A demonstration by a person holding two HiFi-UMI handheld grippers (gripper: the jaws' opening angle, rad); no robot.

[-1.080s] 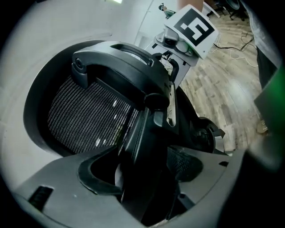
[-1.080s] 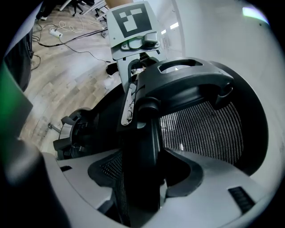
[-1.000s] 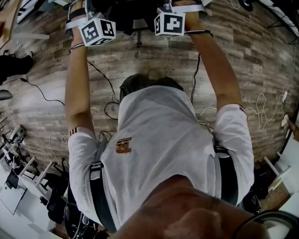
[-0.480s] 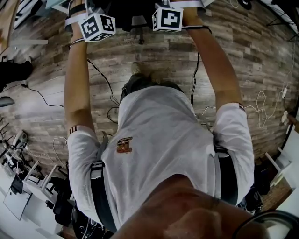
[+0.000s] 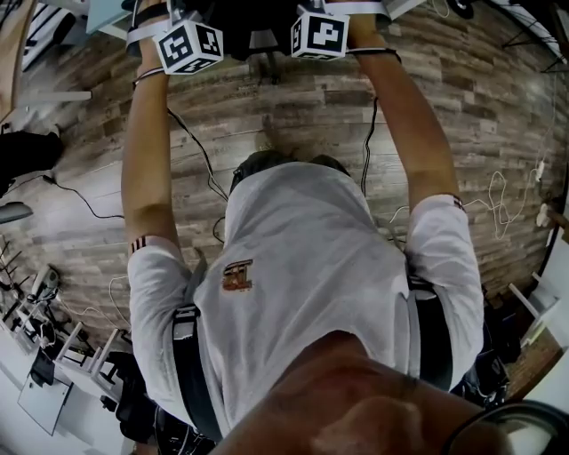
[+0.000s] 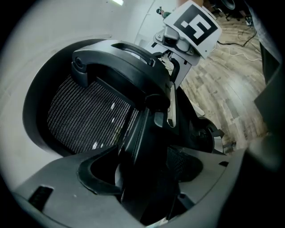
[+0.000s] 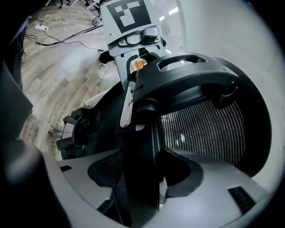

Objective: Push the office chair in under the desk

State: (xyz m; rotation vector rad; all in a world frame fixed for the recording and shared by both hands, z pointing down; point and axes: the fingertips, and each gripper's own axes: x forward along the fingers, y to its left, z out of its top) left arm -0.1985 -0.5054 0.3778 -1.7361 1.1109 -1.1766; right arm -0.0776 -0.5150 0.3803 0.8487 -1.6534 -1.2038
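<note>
The black office chair (image 5: 238,25) shows only as a dark mass at the top edge of the head view, between my outstretched arms. My left gripper (image 6: 142,180) is shut on the upright spine of the chair's back, next to the mesh panel (image 6: 87,118). On the same spine from the other side, my right gripper (image 7: 142,178) is shut too, beside the mesh (image 7: 202,129). Each gripper's marker cube appears in the other's view, the right one (image 6: 193,26) and the left one (image 7: 129,15). A pale desk edge (image 5: 107,12) lies at the top left.
Wood-plank floor with black cables (image 5: 200,151) trailing under my arms. White cords and power strips (image 5: 538,191) lie at the right. A dark shoe (image 5: 22,149) sits at the left edge. Stands and gear (image 5: 53,355) crowd the lower left corner.
Both grippers and the chair have slid a little farther forward, toward the top of the head view. The floor has shifted back beneath the person's body.
</note>
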